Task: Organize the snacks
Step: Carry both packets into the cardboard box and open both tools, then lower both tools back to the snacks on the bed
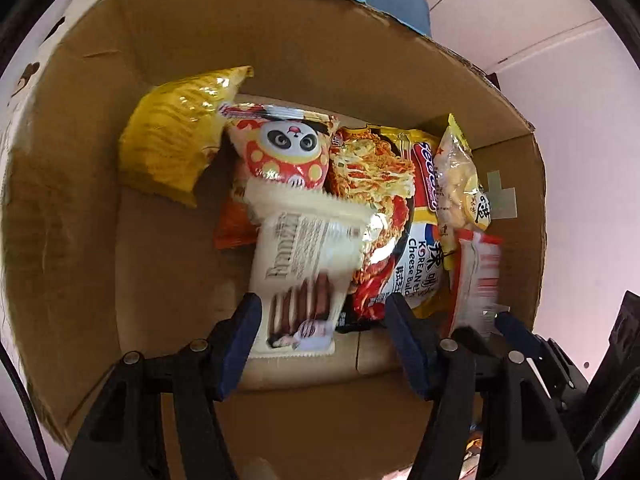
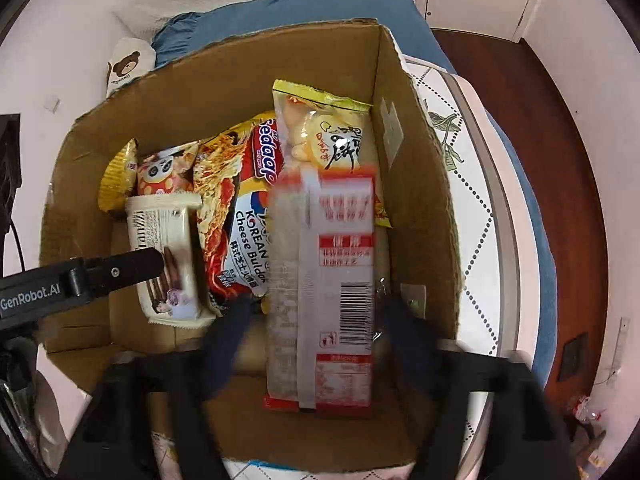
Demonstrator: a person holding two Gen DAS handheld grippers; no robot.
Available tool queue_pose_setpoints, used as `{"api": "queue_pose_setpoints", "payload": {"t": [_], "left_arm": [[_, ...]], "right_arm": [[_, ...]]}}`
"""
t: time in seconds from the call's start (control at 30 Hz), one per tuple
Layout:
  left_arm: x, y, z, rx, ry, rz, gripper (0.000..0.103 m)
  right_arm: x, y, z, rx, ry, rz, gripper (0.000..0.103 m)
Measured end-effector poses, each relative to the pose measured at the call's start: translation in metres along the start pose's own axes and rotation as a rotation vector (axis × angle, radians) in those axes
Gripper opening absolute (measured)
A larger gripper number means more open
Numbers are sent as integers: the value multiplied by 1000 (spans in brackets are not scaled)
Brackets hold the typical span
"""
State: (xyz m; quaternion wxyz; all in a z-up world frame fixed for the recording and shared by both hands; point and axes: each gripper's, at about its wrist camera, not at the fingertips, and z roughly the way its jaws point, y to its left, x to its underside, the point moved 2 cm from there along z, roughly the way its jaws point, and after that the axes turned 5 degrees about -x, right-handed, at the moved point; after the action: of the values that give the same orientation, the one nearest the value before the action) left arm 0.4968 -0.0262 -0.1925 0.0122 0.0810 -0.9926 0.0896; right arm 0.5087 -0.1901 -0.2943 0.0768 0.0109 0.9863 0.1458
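A: Where does your left tool (image 1: pixel 324 320) stand against the cream wafer packet (image 1: pixel 300 276)?

B: Your left tool is spread wide. The packet's near end lies between the fingers, against the left finger (image 1: pixel 240 340) and apart from the right one, so whether you have hold of it I cannot tell. The right wrist view shows that finger lying across the packet's left side (image 2: pixel 168 248). The packet is inside the cardboard box (image 1: pixel 68 220), its far end propped on the panda packet (image 1: pixel 288 148).

A: And your right tool (image 2: pixel 320 344)?

B: It is opened to the width of the red-and-white packet (image 2: pixel 336 280), which stands between the fingers with the barcode toward you. The fingers (image 2: pixel 228 340) are blurred, and so is the packet. The right finger sits at the packet's edge; whether both press on it I cannot say. The packet sits over the right side of the box, near its right wall.

A: What else lies in the box?

B: A Korean cheese noodle packet (image 2: pixel 240 216) sits between your two packets. Behind the red-and-white packet leans a clear-and-yellow biscuit bag (image 2: pixel 320 132). A yellow crinkled bag (image 1: pixel 176 136) rests at the far left, beside the panda packet. An orange packet (image 1: pixel 232 224) peeks out under the wafer packet.
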Motion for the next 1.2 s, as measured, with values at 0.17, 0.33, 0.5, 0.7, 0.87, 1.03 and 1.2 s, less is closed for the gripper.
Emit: {"api": "queue_pose_setpoints", "payload": {"t": [0.17,0.33,0.5,0.7,0.87,1.03,1.2], "left_arm": [[4,-8,-5,-65,-53,99,85],[14,-8,-21,-103,-121,133,85],[38,-2,-49,-143,-242,155,85],[68,5,-78,-176,-373,181,85],[94,6,-100,-177,-458,192,85],[124,11,-128,-159,-544,195,85],[150,13,-149,-139,-603,199,85]], "right_arm": [[3,5,0,8,5,15,96],[12,10,-7,18,-24,5,96],[36,16,-28,44,-92,-7,96],[57,23,-60,57,-174,-30,96],[73,29,-93,72,-254,-61,96],[94,42,-128,82,-357,-79,96],[116,53,-156,80,-405,-108,96]]}}
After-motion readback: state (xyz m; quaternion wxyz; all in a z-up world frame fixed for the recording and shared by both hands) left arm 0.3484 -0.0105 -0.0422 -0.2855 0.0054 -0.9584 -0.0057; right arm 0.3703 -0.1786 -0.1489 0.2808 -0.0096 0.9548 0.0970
